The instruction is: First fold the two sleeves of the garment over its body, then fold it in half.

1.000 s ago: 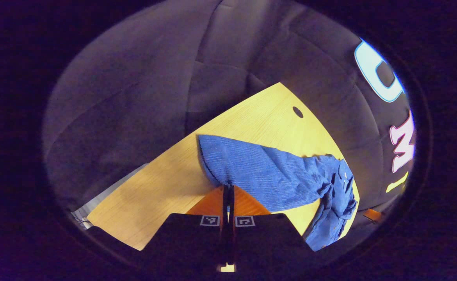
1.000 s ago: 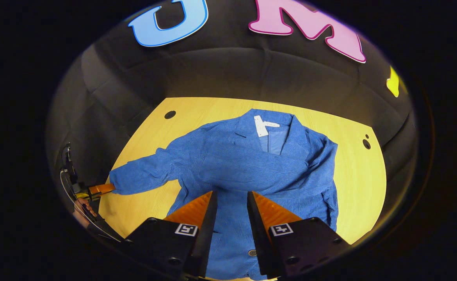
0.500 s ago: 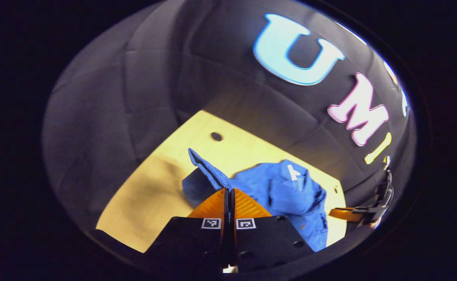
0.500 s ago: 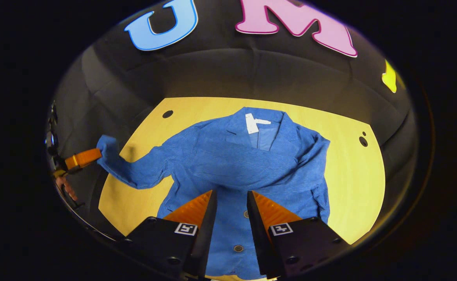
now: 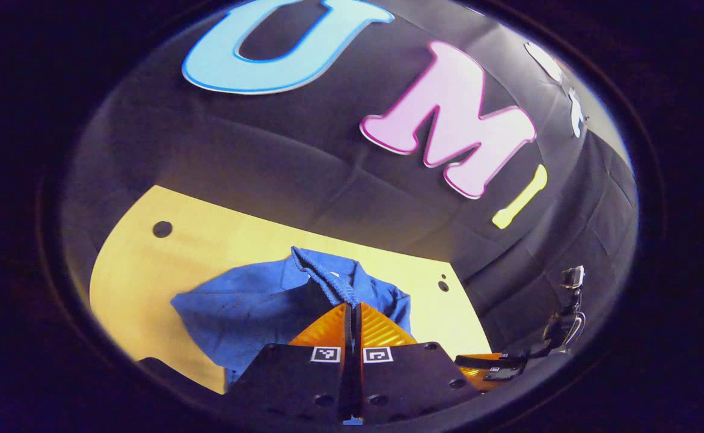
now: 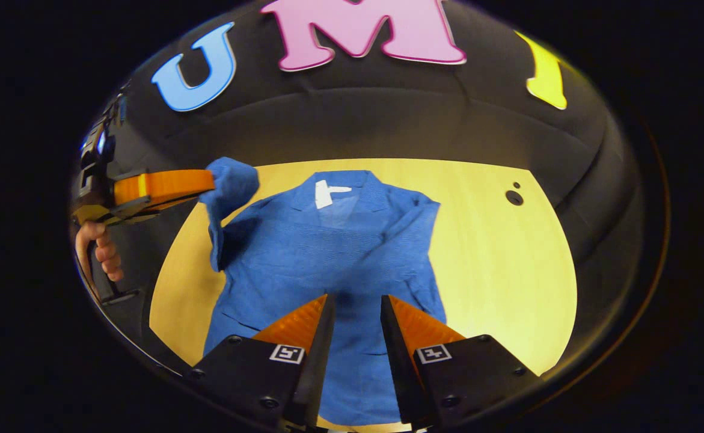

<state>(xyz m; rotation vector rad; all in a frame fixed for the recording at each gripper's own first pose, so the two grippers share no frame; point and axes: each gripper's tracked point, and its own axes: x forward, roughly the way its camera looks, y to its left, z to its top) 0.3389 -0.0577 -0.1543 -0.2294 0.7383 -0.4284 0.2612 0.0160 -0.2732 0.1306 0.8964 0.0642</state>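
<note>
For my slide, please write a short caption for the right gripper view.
Left gripper lifts the sleeve of the blue jacket above the wooden table; right gripper hovers open.

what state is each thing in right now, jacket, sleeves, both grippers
jacket: spread face up on the table, not folded in half
left sleeve: cuff lifted off the table, held over the jacket's shoulder
right sleeve: folded over the body
left gripper: shut on the left sleeve
right gripper: open, holding nothing

Dim booth; the table (image 6: 508, 258) glows brightly lit from above, fisheye bending the edges, slight blur
</note>
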